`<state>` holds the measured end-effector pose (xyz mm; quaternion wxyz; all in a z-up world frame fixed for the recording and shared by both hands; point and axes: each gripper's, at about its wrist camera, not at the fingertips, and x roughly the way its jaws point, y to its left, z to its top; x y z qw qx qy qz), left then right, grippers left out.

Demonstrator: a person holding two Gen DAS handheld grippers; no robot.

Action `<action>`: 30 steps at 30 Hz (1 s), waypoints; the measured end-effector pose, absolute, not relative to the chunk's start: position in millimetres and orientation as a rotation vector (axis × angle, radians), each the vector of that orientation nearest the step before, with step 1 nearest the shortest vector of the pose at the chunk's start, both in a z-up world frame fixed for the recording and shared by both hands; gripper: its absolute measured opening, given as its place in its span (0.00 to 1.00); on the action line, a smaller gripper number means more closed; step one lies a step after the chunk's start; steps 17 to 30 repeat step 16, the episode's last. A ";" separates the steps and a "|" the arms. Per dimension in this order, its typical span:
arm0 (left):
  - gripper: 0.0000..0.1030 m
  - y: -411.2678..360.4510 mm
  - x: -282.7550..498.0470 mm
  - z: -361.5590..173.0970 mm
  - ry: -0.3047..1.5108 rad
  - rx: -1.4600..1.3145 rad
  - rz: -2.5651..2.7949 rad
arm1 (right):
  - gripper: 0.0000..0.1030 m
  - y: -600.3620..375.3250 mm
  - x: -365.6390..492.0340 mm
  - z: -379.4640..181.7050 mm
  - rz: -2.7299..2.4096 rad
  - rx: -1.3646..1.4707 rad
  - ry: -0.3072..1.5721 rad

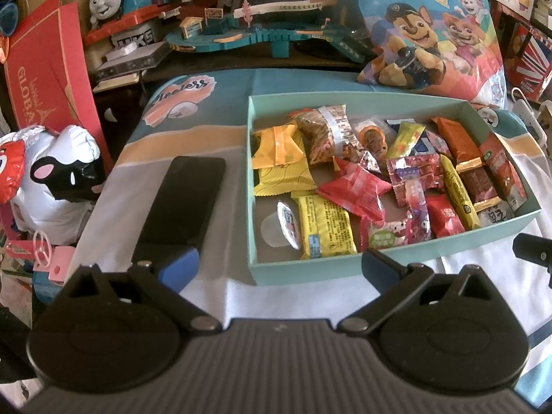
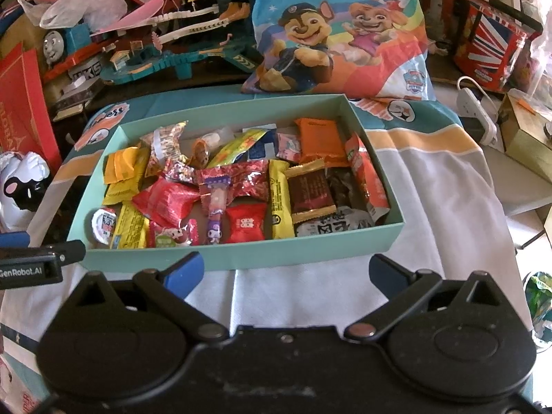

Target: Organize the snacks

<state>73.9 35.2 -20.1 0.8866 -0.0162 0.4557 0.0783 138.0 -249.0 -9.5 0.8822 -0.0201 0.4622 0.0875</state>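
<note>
A cloth-covered table [image 2: 431,179] is sitting in daylight, while a toy train track [image 1: 241,34], red boxes [image 1: 38,79] and clutter are crowding behind it.

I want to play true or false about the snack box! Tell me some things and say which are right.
1. The turquoise box is full of wrapped snacks. True.
2. The left gripper holds a candy. False: it is open and holds nothing.
3. A black phone lies inside the box. False: it lies on the cloth beside the box.
4. A jelly cup sits in a near corner of the box. True.
5. The right gripper is open. True.
</note>
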 end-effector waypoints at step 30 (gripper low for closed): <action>1.00 36.0 70.9 -17.6 0.951 -0.022 0.161 | 1.00 -250.6 135.0 -10.6 0.182 -0.051 0.968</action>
